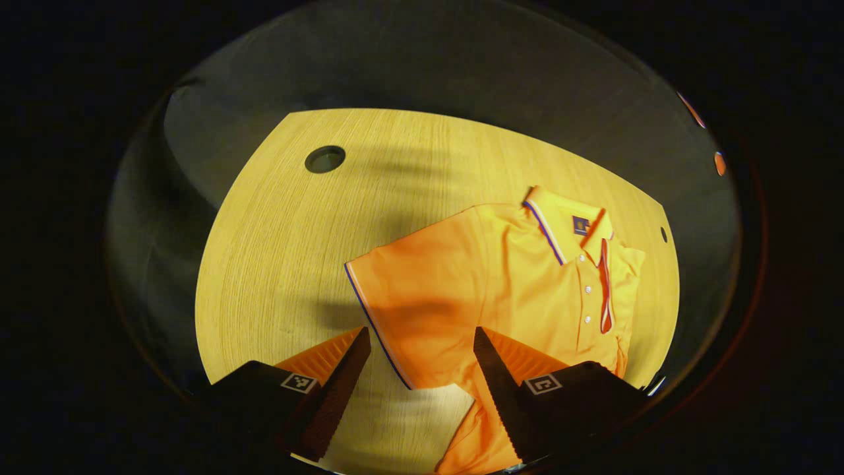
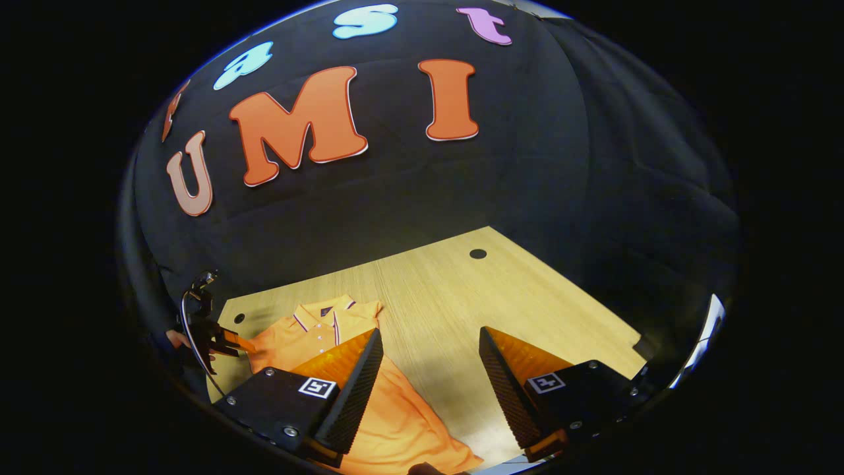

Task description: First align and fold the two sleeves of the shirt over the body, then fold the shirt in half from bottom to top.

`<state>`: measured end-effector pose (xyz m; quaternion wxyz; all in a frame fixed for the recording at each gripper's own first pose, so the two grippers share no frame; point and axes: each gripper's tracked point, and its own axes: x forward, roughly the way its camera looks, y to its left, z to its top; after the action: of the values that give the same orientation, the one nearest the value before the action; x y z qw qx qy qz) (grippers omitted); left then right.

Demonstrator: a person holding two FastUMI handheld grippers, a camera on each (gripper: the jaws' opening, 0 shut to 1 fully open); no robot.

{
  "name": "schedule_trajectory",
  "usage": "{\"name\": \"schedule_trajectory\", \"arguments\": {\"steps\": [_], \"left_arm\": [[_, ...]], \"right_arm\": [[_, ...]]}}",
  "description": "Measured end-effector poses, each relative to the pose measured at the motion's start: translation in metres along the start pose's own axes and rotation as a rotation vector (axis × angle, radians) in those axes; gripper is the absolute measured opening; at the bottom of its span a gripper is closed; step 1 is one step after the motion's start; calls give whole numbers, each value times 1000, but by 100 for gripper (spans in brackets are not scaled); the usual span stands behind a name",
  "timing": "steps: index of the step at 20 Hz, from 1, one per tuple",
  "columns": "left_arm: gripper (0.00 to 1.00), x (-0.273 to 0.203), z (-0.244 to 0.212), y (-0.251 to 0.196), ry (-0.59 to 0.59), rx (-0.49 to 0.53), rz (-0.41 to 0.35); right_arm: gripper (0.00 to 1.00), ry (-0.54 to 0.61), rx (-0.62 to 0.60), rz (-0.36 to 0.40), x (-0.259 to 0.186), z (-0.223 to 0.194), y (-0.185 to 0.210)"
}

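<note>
Orange shirt on table, hand-held gripper open above

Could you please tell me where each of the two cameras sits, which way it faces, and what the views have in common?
Left gripper view: rides on the left gripper, tilted down over the light wooden table, facing the orange polo shirt with striped collar; its own two fingers show, spread apart.
Right gripper view: rides on the right gripper, held lower and more level, facing across the table toward the black cloth wall; its own fingers show spread apart, and the left gripper shows far left.
Shared: the shirt, the table and its round holes.
</note>
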<state>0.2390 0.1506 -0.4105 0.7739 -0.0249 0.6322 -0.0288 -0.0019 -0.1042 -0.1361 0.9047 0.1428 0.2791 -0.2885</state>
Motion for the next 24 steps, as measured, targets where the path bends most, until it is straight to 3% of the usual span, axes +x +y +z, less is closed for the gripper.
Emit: {"name": "schedule_trajectory", "arguments": {"steps": [6, 7, 10, 12, 13, 14, 15, 24], "left_arm": [[95, 28, -1, 21, 95, -29, 73], [86, 31, -3, 23, 123, -23, 92], [75, 32, 2, 16, 110, 14, 81], [24, 32, 0, 11, 119, 33, 76], [15, 31, 3, 9, 110, 48, 56], [16, 29, 5, 4, 102, 32, 45], [7, 26, 6, 2, 91, 35, 30], [7, -28, 36, -69, -54, 243, -21]], "right_arm": [[90, -64, -23, -11, -14, 23, -15], [90, -67, -22, -12, -15, 24, -18], [90, -72, 0, -16, -17, 26, -27], [90, -67, 19, -23, -13, 23, -34], [90, -66, 29, -25, -12, 22, -36], [90, -64, 35, -20, -12, 21, -36], [90, -62, 35, -24, -13, 20, -39], [90, -59, 42, 30, -1, 22, -36]]}}
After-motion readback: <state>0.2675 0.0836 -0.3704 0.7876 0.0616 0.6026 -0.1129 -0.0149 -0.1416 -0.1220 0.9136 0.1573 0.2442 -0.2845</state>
